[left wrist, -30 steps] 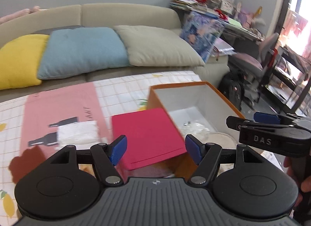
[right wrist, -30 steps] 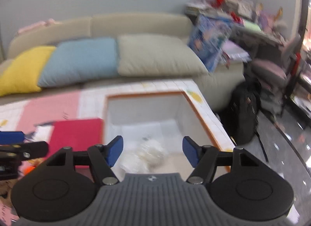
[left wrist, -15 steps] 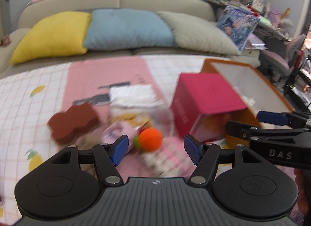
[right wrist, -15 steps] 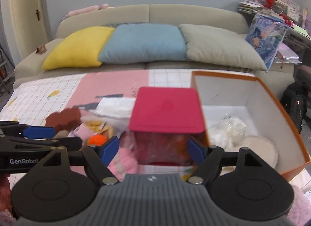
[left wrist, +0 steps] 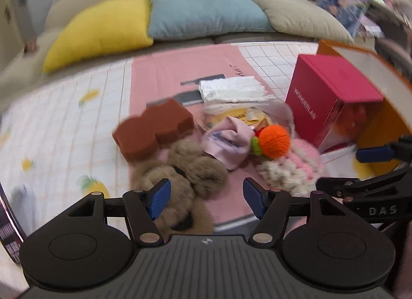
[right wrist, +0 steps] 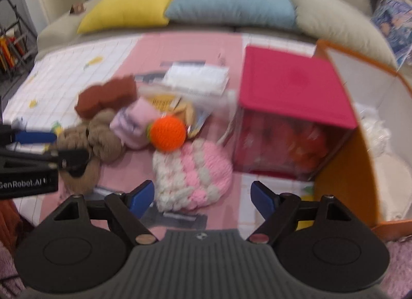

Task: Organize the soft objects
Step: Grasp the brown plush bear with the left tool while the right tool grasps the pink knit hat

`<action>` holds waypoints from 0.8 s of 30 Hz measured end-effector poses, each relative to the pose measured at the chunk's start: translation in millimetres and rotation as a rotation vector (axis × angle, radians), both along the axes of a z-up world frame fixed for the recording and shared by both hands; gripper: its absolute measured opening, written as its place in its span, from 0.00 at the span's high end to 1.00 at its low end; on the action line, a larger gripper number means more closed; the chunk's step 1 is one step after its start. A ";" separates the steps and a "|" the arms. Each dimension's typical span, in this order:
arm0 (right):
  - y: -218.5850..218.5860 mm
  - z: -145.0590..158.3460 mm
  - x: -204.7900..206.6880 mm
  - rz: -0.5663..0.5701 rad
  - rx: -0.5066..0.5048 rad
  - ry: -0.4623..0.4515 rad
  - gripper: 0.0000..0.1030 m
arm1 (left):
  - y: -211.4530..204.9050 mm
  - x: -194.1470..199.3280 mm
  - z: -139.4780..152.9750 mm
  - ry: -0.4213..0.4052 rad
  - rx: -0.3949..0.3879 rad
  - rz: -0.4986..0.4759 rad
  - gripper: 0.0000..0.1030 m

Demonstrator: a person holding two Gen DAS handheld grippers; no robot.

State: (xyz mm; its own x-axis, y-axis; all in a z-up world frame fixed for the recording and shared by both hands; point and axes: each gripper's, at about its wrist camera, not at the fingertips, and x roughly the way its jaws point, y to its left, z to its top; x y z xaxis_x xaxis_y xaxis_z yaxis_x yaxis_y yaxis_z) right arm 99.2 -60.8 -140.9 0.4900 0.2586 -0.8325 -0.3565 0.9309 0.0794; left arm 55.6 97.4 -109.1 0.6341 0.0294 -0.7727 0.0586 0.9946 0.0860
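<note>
Taking the orange box [right wrist: 358,149] as your landmark, it is standing open-topped at the far right of the tabletop [left wrist: 64,129], with the magenta box [right wrist: 291,85] leaning right against its left wall. The pile of soft things is lying left of that magenta box, so both claws are facing it with the container off to their right.

Your right claw [right wrist: 202,196] is sitting nearer the orange box, empty and with its jaws opening; the pink-and-white knitted hat [right wrist: 191,175] is lying just ahead of it, slightly left of centre. Your left claw [left wrist: 206,197] is standing wide and empty, with the brown furry toy [left wrist: 177,175] reaching in beside its left pad, its long axis running toward you.

Counting: two boxes, one hat, one furry toy, one brown sponge [left wrist: 154,129], one folded white cloth [left wrist: 231,89], one pale pink cloth [left wrist: 226,142], one orange knitted ball [left wrist: 274,139] resting against the hat's far edge
</note>
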 end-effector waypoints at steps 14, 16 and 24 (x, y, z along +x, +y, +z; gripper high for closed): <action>20.9 -38.1 29.2 -0.004 0.018 0.144 0.06 | -3.6 25.3 -55.8 0.041 0.305 -0.062 0.19; 22.2 -42.0 32.5 -0.004 0.016 0.144 0.06 | -1.9 25.8 -60.8 0.052 0.296 -0.055 0.15; 27.5 -59.2 34.1 0.035 -0.037 0.127 0.21 | 1.1 29.4 -71.6 0.050 0.276 -0.029 0.11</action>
State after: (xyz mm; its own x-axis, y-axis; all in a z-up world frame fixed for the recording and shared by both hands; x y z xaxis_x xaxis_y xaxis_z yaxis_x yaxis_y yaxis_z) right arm 133.2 -33.2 -200.1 0.3712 0.2418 -0.8965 -0.3777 0.9213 0.0921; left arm 85.0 98.5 -180.7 0.5988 0.2251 -0.7686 0.0979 0.9319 0.3492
